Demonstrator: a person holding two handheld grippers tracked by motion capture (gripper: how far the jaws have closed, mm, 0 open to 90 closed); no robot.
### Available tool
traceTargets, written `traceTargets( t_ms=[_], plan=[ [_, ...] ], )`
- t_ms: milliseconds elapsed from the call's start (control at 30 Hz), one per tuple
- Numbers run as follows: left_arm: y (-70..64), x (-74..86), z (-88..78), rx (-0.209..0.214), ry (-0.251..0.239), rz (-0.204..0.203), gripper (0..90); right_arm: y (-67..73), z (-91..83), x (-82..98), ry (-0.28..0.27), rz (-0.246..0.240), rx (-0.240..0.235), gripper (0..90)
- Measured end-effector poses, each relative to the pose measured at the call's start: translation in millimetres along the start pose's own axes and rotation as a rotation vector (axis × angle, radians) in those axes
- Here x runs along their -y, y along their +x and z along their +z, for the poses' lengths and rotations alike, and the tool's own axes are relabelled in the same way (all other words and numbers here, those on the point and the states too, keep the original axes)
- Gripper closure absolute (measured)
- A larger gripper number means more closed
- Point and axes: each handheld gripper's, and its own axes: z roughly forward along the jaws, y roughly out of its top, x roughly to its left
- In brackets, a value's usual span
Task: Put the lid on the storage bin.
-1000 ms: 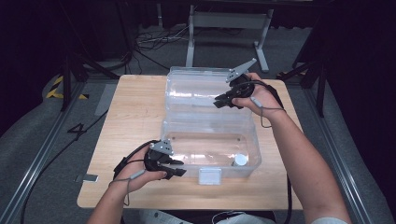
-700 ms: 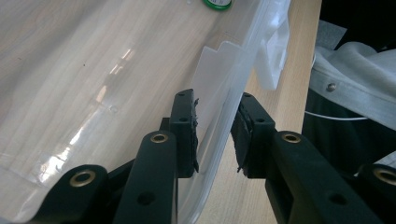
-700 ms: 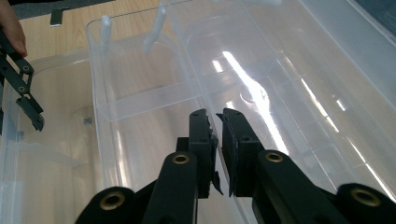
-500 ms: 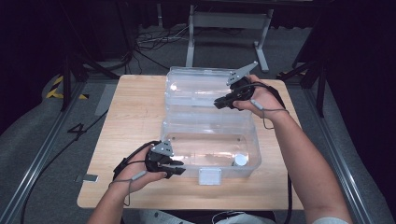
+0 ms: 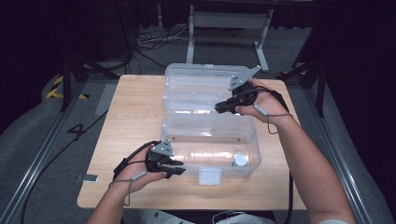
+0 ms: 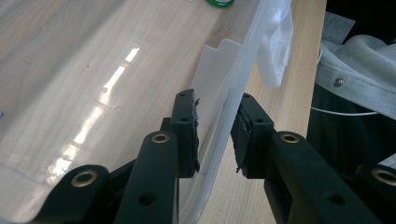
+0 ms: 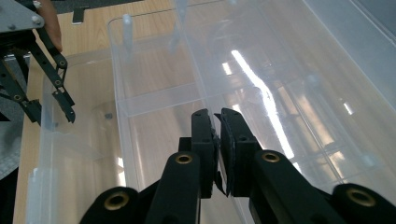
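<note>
While the clear plastic box [image 5: 210, 140] sits mid-frame on the table [image 5: 135, 116], the left gripper [image 6: 215, 135] has just closed its jaws onto the box's front wall. The right gripper [image 7: 217, 144], jaws nearly together after closing, pinches the thin rim of the box's open lid [image 5: 201, 88] at upper centre.

This is a lab or test bay set up for recording, not a home or shop. A plain wooden table [image 5: 135, 121] stands alone on grey carpet, with dark surroundings on every side. Metal rails [image 5: 42, 154] run along the floor beside it, with black-and-yellow hazard tape [image 5: 58, 86] at one corner. Loose cables [image 5: 154, 39] lie on the floor behind, near a grey metal stand [image 5: 229, 21].
</note>
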Motion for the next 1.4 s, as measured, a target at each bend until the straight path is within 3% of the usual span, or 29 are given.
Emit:
traceTargets(
  t_ms=[267,1400],
  plan=[
    [-0.1,0.2,0.1,-0.001,-0.002,0.001,72.6,11.2,-3.8,0.6,0.005,0.007,-0.007,84.7],
    [-0.1,-0.7,0.0,0.0,0.007,-0.021,72.0,51.5,-13.6,15.2,0.008,-0.084,-0.044,84.4]
  ],
)
